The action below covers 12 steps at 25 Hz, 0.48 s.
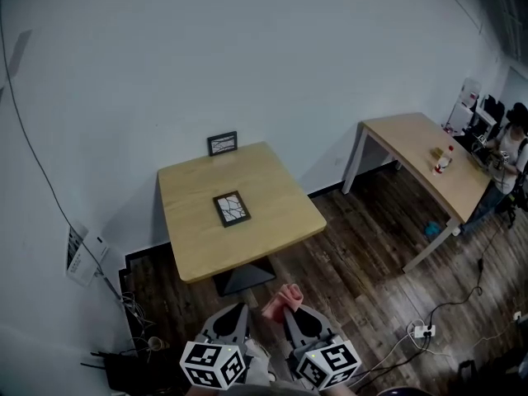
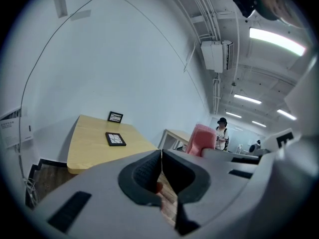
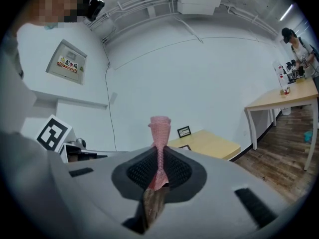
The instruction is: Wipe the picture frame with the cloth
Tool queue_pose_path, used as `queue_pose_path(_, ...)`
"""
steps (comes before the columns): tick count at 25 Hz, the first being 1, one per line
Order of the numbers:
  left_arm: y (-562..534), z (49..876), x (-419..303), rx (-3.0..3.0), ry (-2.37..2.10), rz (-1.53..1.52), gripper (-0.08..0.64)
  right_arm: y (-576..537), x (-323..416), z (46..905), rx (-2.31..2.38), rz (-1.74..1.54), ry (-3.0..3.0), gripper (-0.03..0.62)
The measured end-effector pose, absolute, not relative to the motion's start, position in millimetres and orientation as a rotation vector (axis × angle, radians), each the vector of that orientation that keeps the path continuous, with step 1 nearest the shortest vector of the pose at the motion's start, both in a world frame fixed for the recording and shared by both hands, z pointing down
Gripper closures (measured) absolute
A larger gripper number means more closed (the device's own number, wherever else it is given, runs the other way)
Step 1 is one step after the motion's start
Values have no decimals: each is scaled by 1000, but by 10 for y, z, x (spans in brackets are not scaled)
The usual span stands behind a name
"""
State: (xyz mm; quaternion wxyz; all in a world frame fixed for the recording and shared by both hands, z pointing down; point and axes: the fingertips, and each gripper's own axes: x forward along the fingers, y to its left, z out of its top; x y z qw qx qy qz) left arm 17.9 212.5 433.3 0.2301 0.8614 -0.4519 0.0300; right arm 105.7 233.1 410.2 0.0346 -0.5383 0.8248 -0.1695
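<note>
L gripper (image 2: pixel 161 156): jaws clenched tip to tip, nothing between them. R gripper (image 3: pixel 159 169): jaws clamped on pink cloth (image 3: pixel 159 131), which sticks out past the tips in a bunched fold. Both grippers sit side by side, short of the table (image 1: pixel 190 221). The frame (image 1: pixel 232 209) lies flat at table centre, ahead of both grippers and well apart. A 2nd frame (image 1: pixel 222 143) stands beyond it at the far edge, against the wall (image 1: pixel 247 56).
</note>
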Motion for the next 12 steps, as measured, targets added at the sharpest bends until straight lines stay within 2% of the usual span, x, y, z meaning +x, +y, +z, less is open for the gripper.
queue_pose_path(12, 884, 4362, 129, 2336, -1253, 44, 555, 1104, 923, 4023, -1647, -545, 2661, 578)
